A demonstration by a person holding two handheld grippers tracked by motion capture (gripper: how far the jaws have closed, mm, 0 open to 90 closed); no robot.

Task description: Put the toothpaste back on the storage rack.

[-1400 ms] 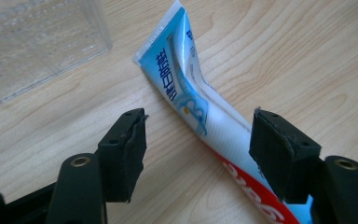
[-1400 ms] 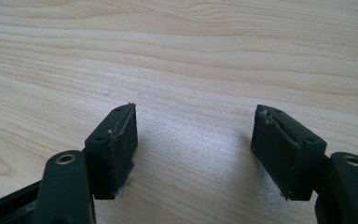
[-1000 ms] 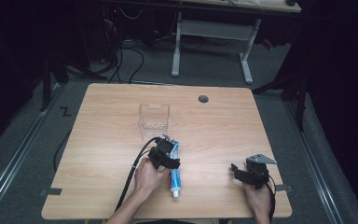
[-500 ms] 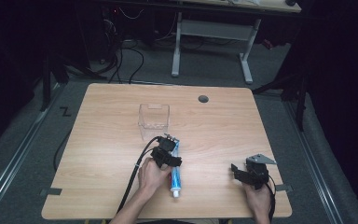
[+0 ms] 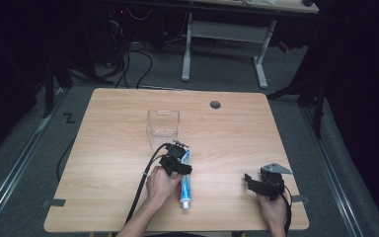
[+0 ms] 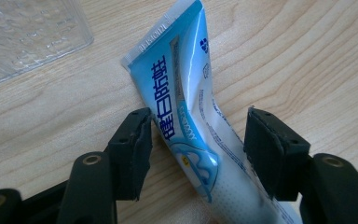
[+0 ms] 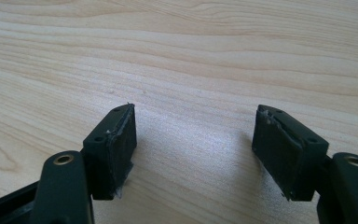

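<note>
At a wooden table (image 5: 108, 148), a person's left gripper (image 6: 198, 140) straddles a blue-and-white toothpaste tube (image 6: 186, 107), its two black jaws set on either side of the tube's middle. The jaws have just been closing in on the tube, which lies flat on the wood between them; the left pad sits right at the tube's edge, while a sliver of gap shows at the right pad, so the jaws stand apart and are not yet pressing. The tube's crimped end points ahead of the gripper, toward a clear plastic box (image 6: 23, 32) just beyond and to the left. In the high view the tube's white cap (image 5: 185, 203) lies behind the gripper, beside the hand. Well off to the side, the right gripper (image 7: 193, 140) rests low over bare wood, jaws wide apart with nothing between them.
</note>
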